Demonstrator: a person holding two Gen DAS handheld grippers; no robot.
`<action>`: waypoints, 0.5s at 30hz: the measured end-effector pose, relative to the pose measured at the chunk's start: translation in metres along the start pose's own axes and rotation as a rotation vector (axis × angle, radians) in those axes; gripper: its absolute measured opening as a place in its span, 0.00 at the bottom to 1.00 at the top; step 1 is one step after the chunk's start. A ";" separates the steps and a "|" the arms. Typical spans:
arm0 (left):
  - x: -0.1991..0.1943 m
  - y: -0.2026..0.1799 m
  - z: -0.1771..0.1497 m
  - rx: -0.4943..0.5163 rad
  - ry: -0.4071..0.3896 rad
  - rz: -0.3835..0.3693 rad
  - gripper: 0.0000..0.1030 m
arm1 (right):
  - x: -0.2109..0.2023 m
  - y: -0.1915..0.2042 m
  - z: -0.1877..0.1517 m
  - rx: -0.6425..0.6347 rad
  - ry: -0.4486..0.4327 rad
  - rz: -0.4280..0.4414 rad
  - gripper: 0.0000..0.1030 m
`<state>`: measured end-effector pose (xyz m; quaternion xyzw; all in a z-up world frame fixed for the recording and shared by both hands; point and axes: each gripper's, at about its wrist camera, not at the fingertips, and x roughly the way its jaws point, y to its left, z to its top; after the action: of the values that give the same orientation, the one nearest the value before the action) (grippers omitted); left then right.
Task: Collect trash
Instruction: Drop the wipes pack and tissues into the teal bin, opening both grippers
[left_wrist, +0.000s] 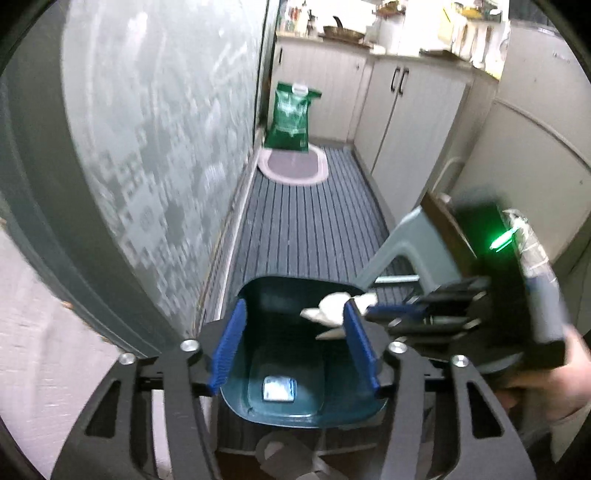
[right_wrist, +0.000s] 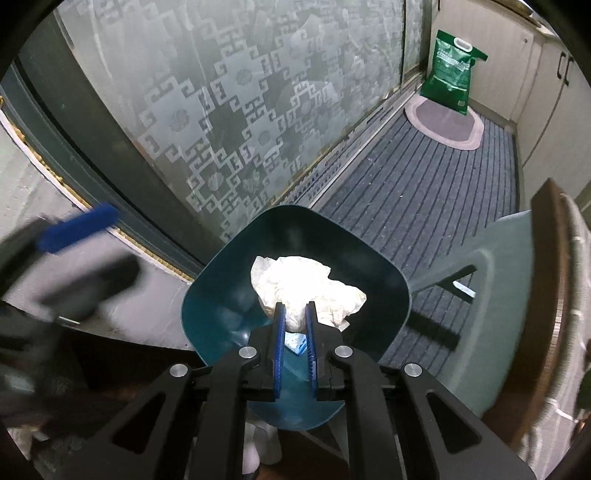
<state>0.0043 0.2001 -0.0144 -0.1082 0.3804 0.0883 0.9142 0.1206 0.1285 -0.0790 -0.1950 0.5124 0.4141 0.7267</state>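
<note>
Right gripper (right_wrist: 295, 314) at bottom center is clamped on crumpled white paper (right_wrist: 303, 280) right over the teal bin (right_wrist: 207, 295); left gripper (left_wrist: 295, 332) hangs released, nothing in it.

Left gripper (left_wrist: 295, 341) angled downward, fingers (left_wrist: 227, 343) parted, empty. Right gripper (right_wrist: 295, 345) pointing steeply down, fingers (right_wrist: 279, 347) clamped on crumpled paper (right_wrist: 306, 282).
</note>
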 end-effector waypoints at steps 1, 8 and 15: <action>-0.005 -0.001 0.002 -0.001 -0.012 -0.002 0.47 | 0.004 0.000 -0.001 0.000 0.006 0.002 0.10; -0.045 -0.004 0.020 -0.037 -0.110 -0.029 0.37 | 0.036 0.003 -0.009 -0.019 0.079 -0.025 0.10; -0.072 -0.017 0.032 -0.044 -0.176 -0.058 0.29 | 0.055 0.003 -0.019 -0.034 0.127 -0.042 0.23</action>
<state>-0.0199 0.1868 0.0610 -0.1310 0.2930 0.0794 0.9438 0.1142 0.1394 -0.1355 -0.2439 0.5463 0.3940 0.6977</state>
